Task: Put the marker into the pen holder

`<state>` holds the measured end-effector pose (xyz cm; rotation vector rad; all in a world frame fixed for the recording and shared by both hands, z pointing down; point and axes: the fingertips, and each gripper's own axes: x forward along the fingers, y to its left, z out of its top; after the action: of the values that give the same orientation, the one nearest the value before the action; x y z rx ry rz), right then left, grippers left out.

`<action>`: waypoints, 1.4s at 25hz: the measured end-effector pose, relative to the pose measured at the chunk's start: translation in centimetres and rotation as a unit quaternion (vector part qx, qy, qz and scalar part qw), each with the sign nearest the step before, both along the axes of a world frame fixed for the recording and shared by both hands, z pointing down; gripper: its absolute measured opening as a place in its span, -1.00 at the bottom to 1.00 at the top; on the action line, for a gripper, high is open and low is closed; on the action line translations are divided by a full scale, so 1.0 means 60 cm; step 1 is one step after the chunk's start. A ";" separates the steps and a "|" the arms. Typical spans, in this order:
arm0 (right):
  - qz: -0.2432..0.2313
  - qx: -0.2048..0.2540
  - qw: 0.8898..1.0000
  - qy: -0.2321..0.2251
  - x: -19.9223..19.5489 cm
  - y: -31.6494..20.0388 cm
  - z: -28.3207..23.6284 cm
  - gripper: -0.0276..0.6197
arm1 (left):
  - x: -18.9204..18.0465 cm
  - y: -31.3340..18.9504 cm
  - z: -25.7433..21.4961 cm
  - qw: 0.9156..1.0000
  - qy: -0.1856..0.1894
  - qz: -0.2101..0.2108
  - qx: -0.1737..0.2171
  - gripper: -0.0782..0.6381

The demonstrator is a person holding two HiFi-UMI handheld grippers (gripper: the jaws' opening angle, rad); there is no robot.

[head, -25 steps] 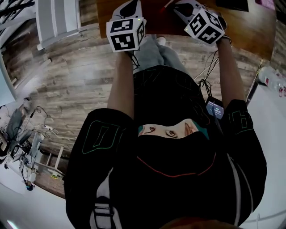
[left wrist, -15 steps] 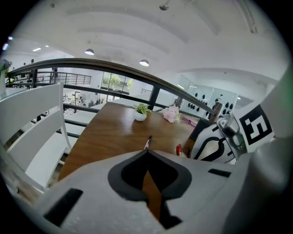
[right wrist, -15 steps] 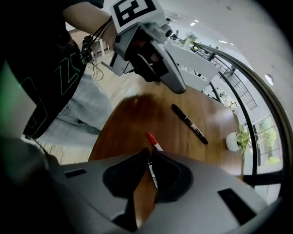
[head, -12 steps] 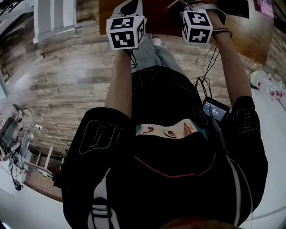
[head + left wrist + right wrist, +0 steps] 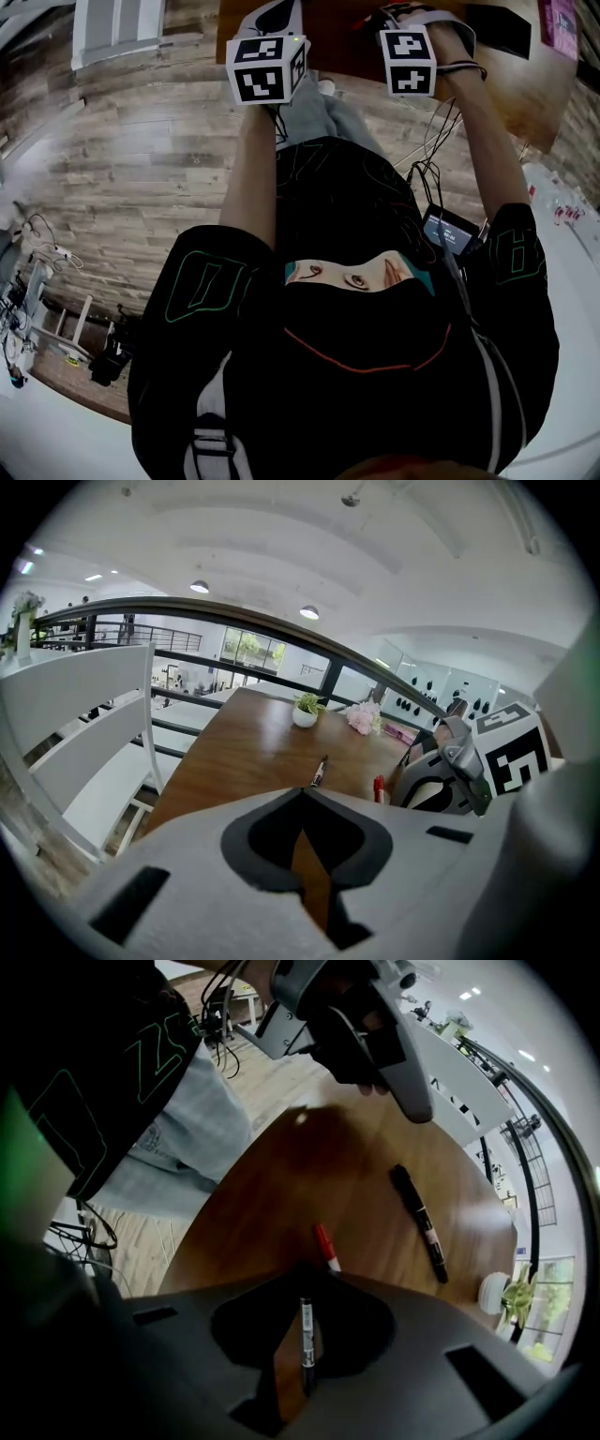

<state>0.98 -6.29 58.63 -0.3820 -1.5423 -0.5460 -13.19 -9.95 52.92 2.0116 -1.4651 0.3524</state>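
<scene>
Both grippers hover over the near edge of a brown wooden table [image 5: 525,75]. My left gripper [image 5: 302,799] has its jaws together with nothing between them. My right gripper [image 5: 305,1269] is shut as well. Through the slit between its jaws I see a thin black marker with a white label [image 5: 305,1344], which appears to lie on the table beneath. A red marker [image 5: 325,1244] lies just beyond the right jaw tips. A larger black marker [image 5: 419,1222] lies farther out. No pen holder shows in any view.
A white pot with a green plant [image 5: 305,712] and pink flowers [image 5: 364,716] stand at the table's far end. A white chair [image 5: 75,733] is at the left. Cables and a small screen [image 5: 448,230] hang by my right arm. Wood plank floor [image 5: 141,169] lies below.
My right gripper has shifted slightly left and turned, so its marker cube now faces the head camera squarely. The left gripper has stayed in place.
</scene>
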 end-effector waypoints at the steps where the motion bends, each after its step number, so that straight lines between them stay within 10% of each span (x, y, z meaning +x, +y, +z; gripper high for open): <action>1: -0.003 0.000 1.000 0.005 -0.001 0.000 0.002 -0.77 | -0.001 0.001 0.003 1.000 0.000 0.000 -0.002 -0.76; 20: 0.113 0.006 0.990 -0.084 -0.007 -0.013 -0.035 -0.79 | 0.049 -0.005 -0.001 0.999 -0.012 0.040 0.002 -0.76; 35: 0.294 0.029 0.923 -0.248 0.011 -0.047 -0.139 -0.79 | 0.112 -0.014 -0.040 0.996 -0.013 0.086 0.022 -0.76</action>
<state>1.64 -9.09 50.30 0.2968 -2.0096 -0.2122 -6.47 -10.79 50.51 2.1816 -1.3288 0.4220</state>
